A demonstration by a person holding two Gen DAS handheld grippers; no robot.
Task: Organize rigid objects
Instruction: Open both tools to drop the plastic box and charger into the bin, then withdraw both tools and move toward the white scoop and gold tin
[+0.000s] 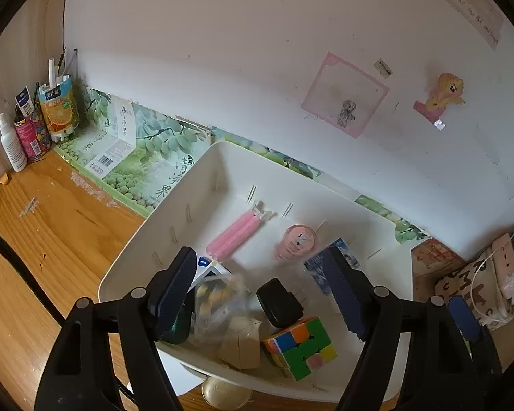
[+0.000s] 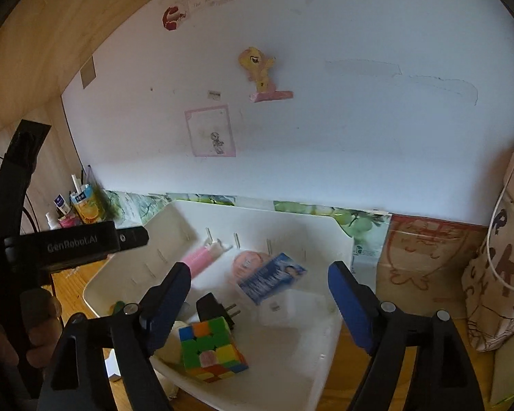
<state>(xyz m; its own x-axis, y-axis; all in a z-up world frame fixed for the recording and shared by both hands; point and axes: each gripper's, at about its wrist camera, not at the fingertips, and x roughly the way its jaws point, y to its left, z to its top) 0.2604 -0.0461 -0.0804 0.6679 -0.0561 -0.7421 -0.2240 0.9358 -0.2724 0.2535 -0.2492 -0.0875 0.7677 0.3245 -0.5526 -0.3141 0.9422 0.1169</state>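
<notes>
Both the left gripper (image 1: 260, 291) and right gripper (image 2: 257, 294) hang spread, empty, over the white bin (image 1: 174, 212) holding a puzzle cube (image 1: 300, 346).

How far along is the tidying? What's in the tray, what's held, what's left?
Done: cube, black plug, pink tube and blue card lie in the white tray. In hand: nothing; the left gripper and right gripper are open. Left: unclear.

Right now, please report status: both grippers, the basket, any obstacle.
Left hand-held gripper open, empty. Right hand-held gripper open, empty. White basket holds puzzle cube, black charger, pink tube. Nothing blocking.
</notes>
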